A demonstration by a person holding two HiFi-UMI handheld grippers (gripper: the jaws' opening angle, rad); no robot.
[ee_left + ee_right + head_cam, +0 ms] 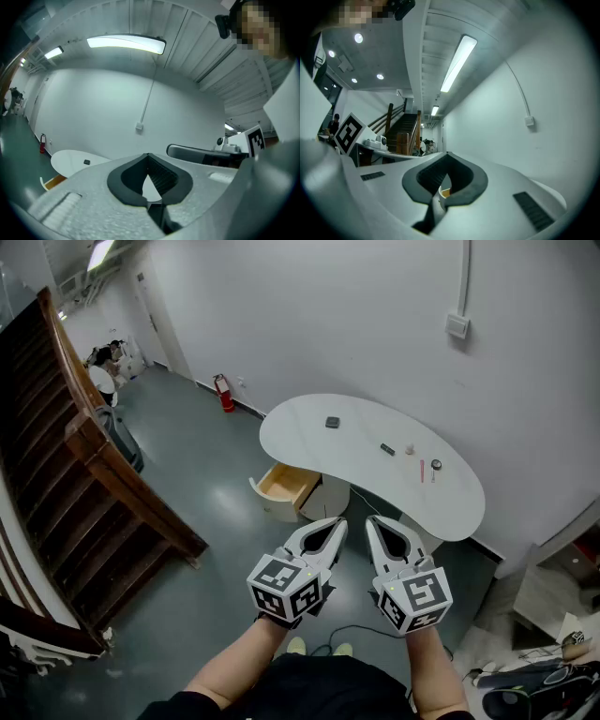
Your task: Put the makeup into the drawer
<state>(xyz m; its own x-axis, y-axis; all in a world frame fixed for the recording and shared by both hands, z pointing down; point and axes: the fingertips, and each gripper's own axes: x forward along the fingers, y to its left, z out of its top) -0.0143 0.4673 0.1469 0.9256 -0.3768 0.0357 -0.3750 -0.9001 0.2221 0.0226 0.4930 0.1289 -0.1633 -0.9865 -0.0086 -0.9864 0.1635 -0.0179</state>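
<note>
The left gripper (337,523) and the right gripper (372,521) are both being held level with their fingers fully closed, tip against tip, and nothing is sitting between them. The makeup is lying well ahead of the fingertips, on the white table (300,432): a black compact (332,422) beyond the left fingers, and a small dark piece (387,449), a red stick (422,471) and a round piece (436,465) beyond the right fingers. The drawer (279,482) is standing open under the table edge, ahead of the left fingers and nearer to them than the makeup.

I think the main risk is arriving with the fingers closed like this; then they are pushing a piece along the smooth top instead of taking it. The red stick and the round piece are lying close together, so one can be knocked while the other is being gripped. A small thin piece can also be slipping out of the pads on the way to the drawer
</note>
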